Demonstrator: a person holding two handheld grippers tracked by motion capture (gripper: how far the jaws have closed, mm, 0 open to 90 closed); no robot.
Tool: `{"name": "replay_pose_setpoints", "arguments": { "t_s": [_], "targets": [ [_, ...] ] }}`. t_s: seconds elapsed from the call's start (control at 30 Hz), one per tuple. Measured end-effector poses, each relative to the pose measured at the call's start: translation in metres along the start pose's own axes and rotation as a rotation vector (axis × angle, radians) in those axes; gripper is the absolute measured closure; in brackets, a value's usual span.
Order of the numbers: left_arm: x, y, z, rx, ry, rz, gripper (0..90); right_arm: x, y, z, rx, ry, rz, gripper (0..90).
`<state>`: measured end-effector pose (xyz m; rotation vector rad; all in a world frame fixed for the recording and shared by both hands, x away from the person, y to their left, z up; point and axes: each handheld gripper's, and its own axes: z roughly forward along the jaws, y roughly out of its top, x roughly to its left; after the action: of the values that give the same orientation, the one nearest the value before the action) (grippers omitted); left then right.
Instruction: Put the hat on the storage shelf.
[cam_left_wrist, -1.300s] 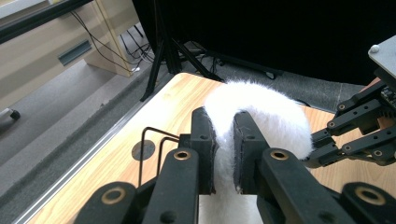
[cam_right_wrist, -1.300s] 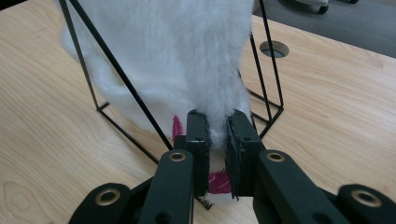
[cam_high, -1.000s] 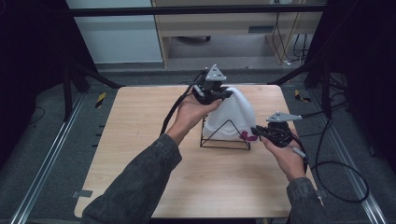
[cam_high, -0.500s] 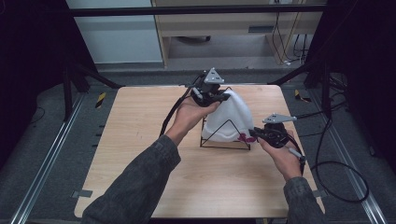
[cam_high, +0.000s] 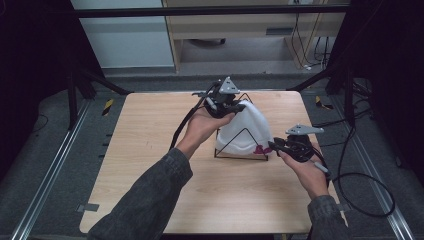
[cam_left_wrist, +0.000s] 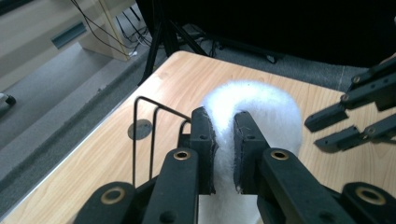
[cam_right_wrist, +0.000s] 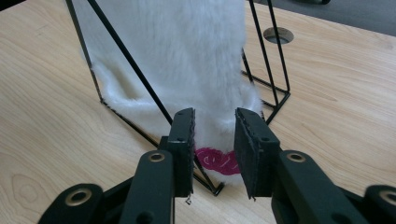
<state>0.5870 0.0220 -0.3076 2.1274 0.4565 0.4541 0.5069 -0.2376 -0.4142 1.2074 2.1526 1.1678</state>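
1. The white fluffy cloth (cam_high: 245, 131) drapes over a black wire rack (cam_high: 241, 150) at the centre of the high view, on the wooden table (cam_high: 150, 150).
2. The left gripper (cam_left_wrist: 223, 135) pinches the cloth's top fold — soft, light, likely to sag.
3. The right gripper (cam_right_wrist: 214, 140) gapes, empty, before the pink-marked hem (cam_right_wrist: 218, 161) — a good second hold.

Dark grey, perhaps denim, sleeves (cam_high: 150, 200); black jaws.

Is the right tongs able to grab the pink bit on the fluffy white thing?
Probably yes. The right tongs are open just in front of the pink patch at the bottom edge of the fluffy white cloth. One thin bar of the black wire rack crosses close by and might get pinched too.
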Motion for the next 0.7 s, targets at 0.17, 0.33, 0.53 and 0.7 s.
{"name": "replay_pose_setpoints", "arguments": {
  "t_s": [0.17, 0.33, 0.53, 0.7],
  "targets": [
    [-0.003, -0.003, 0.001, 0.009, -0.004, 0.002, 80.1, 0.001, -0.004, -0.007, -0.017, 0.000, 0.014, 66.4],
    [-0.003, -0.005, 0.000, 0.004, -0.004, -0.022, 76.3, 0.002, -0.010, -0.012, -0.019, 0.024, 0.034, 64.5],
    [-0.008, -0.005, -0.010, -0.009, 0.036, -0.009, 64.6, 0.009, -0.019, -0.022, -0.016, 0.016, 0.033, 63.9],
    [-0.016, -0.006, -0.021, -0.008, 0.063, -0.006, 48.4, 0.017, -0.030, -0.027, 0.002, 0.022, 0.042, 60.7]
  ]
}}
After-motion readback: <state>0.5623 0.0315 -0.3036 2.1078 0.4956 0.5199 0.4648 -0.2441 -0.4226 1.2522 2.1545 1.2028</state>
